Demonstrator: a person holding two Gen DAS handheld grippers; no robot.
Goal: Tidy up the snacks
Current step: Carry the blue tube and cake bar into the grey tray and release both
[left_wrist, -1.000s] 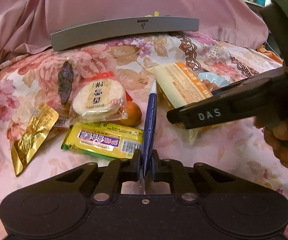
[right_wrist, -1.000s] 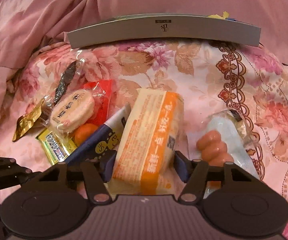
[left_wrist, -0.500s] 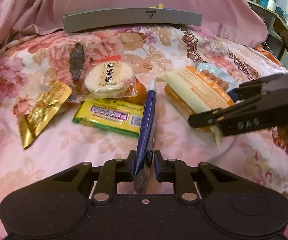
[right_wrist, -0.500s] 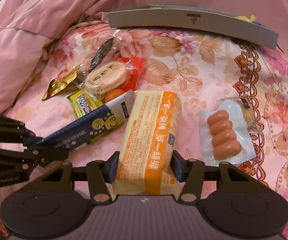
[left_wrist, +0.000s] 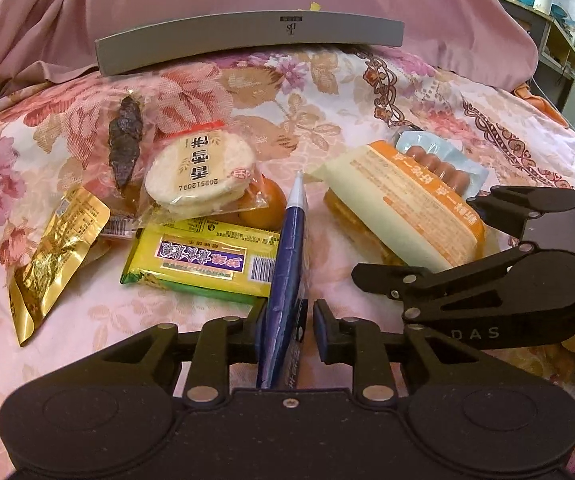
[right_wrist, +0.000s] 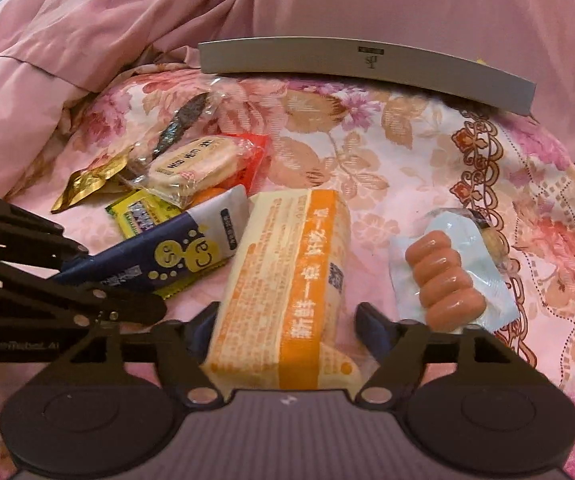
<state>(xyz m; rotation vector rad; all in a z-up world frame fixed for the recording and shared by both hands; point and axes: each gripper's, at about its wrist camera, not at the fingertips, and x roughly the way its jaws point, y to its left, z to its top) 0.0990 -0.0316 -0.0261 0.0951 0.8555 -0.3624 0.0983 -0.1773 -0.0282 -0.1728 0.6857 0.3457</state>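
A flat dark-blue snack packet (left_wrist: pixel 289 248) stands on edge between the fingers of my left gripper (left_wrist: pixel 289 320). Its jaws are opening; the right pad stands off the packet, and the packet's far end rests on the flowered cloth. The same blue packet (right_wrist: pixel 155 258) shows in the right wrist view. A cream-and-orange bread pack (right_wrist: pixel 287 272) lies on the cloth between the fingers of my right gripper (right_wrist: pixel 287 320). Those jaws are opening too, with a gap at the right finger. The bread pack (left_wrist: pixel 399 208) also appears in the left wrist view.
A sausage pack (right_wrist: pixel 443 280) lies right of the bread. On the left sit a yellow-green bar (left_wrist: pixel 203 260), a round cracker pack (left_wrist: pixel 199 176), a gold pouch (left_wrist: pixel 55 256), a dark dried snack (left_wrist: pixel 125 144) and an orange ball (left_wrist: pixel 267 204). A grey box (left_wrist: pixel 247 36) stands at the back.
The left jaws, shut tight on the blue packet a second ago, have parted. The right jaws have widened off the bread pack, which has come down lower and nearer.
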